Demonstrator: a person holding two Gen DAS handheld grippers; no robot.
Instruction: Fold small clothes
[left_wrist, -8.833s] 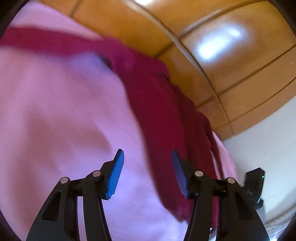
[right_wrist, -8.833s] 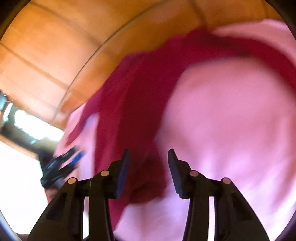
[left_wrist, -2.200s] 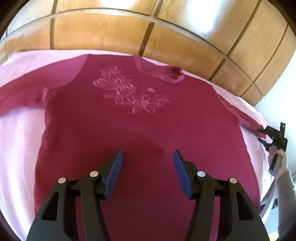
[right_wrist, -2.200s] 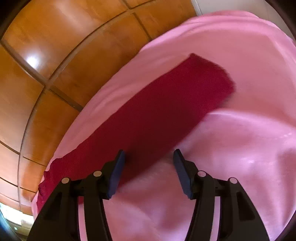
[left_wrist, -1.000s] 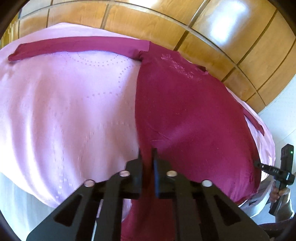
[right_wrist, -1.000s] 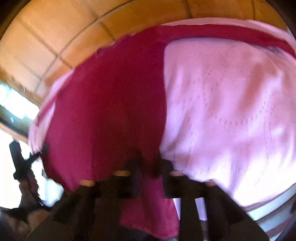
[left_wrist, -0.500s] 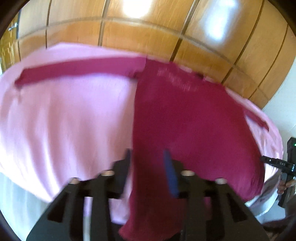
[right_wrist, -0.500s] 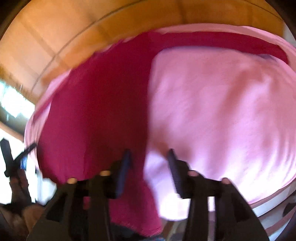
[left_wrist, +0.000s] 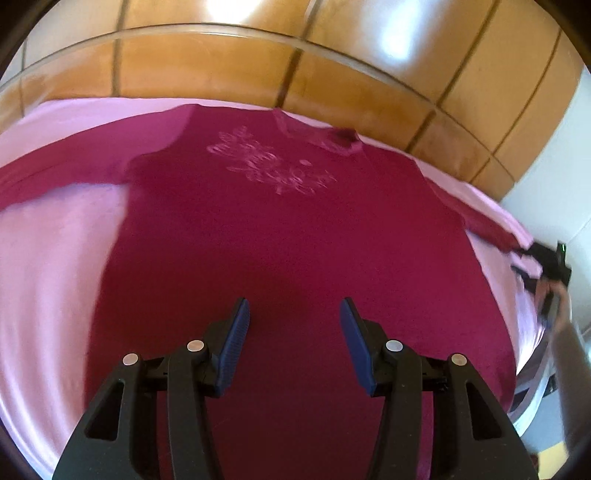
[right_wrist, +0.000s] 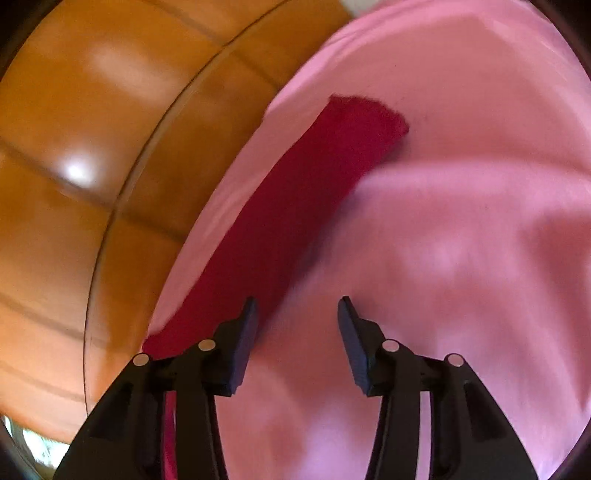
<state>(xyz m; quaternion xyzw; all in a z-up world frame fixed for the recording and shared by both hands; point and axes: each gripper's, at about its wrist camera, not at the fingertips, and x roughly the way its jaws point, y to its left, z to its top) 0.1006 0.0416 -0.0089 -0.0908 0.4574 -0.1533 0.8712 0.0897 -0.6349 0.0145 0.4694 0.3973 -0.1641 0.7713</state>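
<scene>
The maroon sweater (left_wrist: 295, 236) lies flat on the pink bed cover (left_wrist: 48, 258), neckline far toward the wooden headboard (left_wrist: 221, 62), sleeves spread left and right. Left hand-held gripper (left_wrist: 291, 317): jaws apart, just opened, empty. Right hand-held gripper (right_wrist: 295, 314): jaws apart beside the right sleeve (right_wrist: 295, 199), just narrowing, empty.

Light: bright, warm | Glare: white patches on wood panels (left_wrist: 391, 40) | Blur: motion smear across pink bedspread (right_wrist: 461, 258), right-wrist view worst | Distortion: fisheye bowing, dark corners
</scene>
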